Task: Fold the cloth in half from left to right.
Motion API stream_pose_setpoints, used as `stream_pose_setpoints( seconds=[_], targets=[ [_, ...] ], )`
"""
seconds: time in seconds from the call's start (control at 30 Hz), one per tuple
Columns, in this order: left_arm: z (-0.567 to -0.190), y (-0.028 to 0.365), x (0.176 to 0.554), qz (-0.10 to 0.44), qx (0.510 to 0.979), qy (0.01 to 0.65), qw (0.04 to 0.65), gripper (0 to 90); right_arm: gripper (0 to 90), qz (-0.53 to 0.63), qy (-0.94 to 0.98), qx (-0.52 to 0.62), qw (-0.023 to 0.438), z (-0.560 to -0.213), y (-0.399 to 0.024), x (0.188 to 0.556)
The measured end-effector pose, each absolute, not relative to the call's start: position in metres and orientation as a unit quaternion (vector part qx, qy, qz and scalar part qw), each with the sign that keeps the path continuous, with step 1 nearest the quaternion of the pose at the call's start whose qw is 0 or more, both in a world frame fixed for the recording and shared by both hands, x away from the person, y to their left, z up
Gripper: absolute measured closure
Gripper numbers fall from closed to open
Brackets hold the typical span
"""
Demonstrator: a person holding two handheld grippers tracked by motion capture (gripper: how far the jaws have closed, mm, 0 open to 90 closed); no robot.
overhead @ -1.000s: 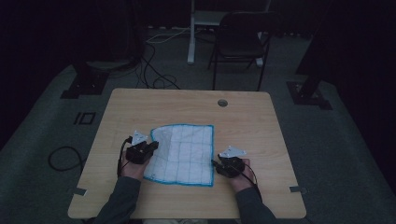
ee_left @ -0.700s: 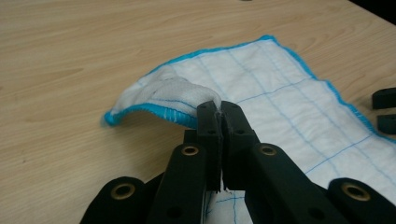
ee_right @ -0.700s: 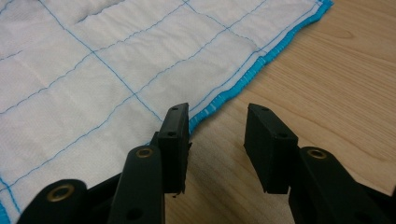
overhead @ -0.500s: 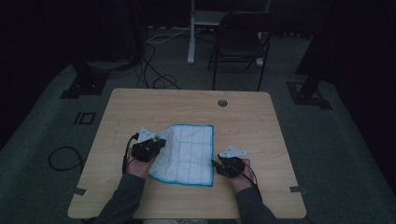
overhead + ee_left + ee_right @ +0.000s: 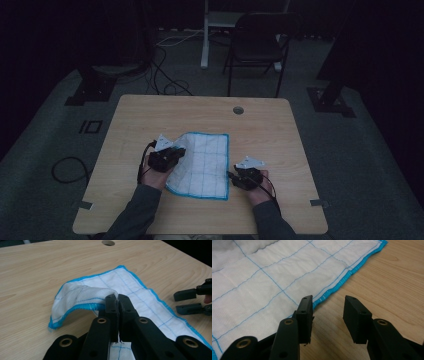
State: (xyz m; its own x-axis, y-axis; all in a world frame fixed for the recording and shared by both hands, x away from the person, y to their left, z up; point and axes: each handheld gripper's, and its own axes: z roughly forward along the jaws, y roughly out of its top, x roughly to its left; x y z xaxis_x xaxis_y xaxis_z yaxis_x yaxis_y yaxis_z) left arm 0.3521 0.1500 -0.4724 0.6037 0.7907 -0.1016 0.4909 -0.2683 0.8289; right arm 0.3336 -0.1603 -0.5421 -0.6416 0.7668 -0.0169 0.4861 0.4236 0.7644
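A white cloth point(image 5: 202, 164) with a blue hem and thin blue grid lines is lying near the front middle of the wooden worktop point(image 5: 200, 112), between the person's two hands. Most of it is resting flat, but its left edge is standing up off the wood.

The left claw point(image 5: 117, 301) is pinching that raised edge: its jaws are pressed together on the fabric, and in the left gripper view the cloth is arching up from the worktop into the pads, with a fold of blue hem curling just below them. In the high view the left claw point(image 5: 167, 156) is sitting over the cloth's left side, pointing toward the right.

The right claw point(image 5: 328, 312) is standing apart with nothing between its jaws. In the right gripper view one jaw is hovering over the cloth's hem near its corner and the other over bare wood just beside it; whether either is touching cannot be told. In the high view the right claw point(image 5: 246, 176) is sitting just beside the cloth's right front corner.

A round hole point(image 5: 238, 110) is showing in the worktop's far side, and a dark chair point(image 5: 260, 45) is standing on the floor beyond.
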Motion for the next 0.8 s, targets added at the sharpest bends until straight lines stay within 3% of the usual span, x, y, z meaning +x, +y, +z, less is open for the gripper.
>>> stream_pose_setpoints(
  seconds=[0.8],
  targets=[
    [-0.472,0.115,0.359,0.148,0.791,0.389,0.449,88.3,58.5,0.379,0.822,0.382,0.185,-0.541,-0.162,0.334]
  ],
)
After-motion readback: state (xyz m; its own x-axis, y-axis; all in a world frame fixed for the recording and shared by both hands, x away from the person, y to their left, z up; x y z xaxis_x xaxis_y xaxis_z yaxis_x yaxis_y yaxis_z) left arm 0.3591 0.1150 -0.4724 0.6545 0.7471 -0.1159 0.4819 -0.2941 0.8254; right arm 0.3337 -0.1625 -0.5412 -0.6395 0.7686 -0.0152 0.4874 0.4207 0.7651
